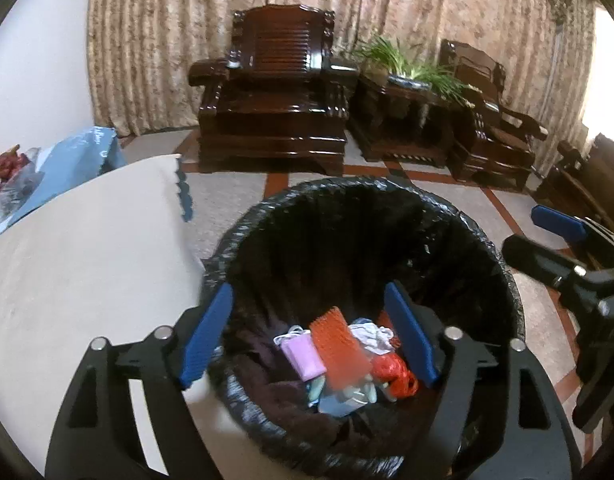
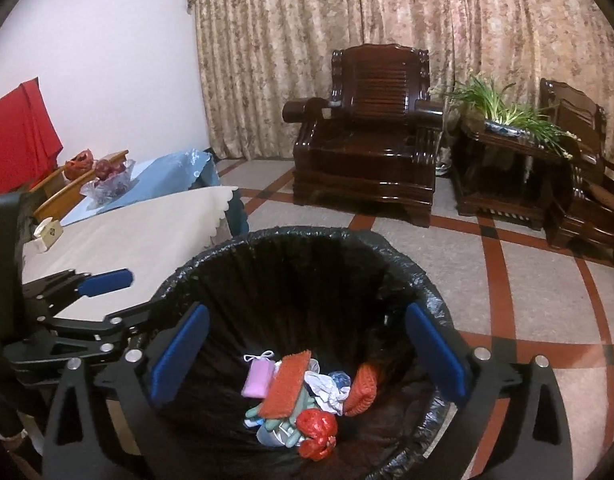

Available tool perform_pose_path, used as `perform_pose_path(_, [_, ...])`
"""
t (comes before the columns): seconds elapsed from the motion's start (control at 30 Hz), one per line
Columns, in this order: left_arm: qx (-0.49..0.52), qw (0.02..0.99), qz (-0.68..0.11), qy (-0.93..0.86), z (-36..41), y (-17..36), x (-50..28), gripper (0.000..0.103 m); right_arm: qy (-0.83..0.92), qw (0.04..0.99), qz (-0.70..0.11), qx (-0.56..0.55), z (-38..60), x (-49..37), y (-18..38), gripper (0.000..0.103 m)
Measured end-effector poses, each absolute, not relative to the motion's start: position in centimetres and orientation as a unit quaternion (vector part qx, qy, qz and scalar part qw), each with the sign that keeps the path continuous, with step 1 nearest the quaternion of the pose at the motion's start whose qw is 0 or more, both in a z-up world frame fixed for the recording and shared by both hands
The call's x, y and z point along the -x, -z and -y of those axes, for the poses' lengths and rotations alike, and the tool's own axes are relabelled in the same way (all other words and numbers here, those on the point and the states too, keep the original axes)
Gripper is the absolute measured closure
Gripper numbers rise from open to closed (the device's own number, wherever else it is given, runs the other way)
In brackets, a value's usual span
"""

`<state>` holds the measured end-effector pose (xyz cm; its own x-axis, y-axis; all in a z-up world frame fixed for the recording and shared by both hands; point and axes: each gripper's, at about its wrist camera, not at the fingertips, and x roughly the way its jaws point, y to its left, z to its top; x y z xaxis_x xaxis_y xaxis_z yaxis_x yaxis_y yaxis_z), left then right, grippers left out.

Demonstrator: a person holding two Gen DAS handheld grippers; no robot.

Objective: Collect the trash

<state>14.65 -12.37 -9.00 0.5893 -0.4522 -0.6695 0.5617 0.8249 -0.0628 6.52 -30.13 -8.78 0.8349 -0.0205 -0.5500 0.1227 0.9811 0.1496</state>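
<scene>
Hung over the black-lined trash bin (image 1: 363, 264), both claws: left gripper (image 1: 313, 336) spread wide with nothing between its blue pads, right gripper (image 2: 307, 350) likewise agape and empty. Lay at the bin's bottom: an orange scrubber (image 1: 337, 350), a lilac pouch (image 1: 303, 356), a red crumpled bag (image 2: 318, 434), white tissue (image 2: 327, 390). Stood just beside the bin, a cream-clothed table (image 1: 87, 248); well beyond the bin, a dark wooden armchair (image 1: 275, 92).

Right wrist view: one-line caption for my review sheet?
Open right gripper over the black-lined bin holding an orange sponge.
</scene>
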Motion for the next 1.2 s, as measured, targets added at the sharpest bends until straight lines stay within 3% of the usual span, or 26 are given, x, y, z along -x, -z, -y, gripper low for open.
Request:
perform_pose_path(0.3, [-0.045, 0.914, -0.322, 0.242, 7.1, 4.7, -12.9, 0.014, 0.015, 0.961, -0.257, -0.100, 28.4, -4.8, 5.7, 0.006])
perform_pose_path(1.2, [-0.027, 0.945, -0.265, 0.188, 2.2, -1.6, -5.3, 0.008, -0.040, 0.968, -0.234, -0.079, 22.9, -1.6, 1.7, 0.006])
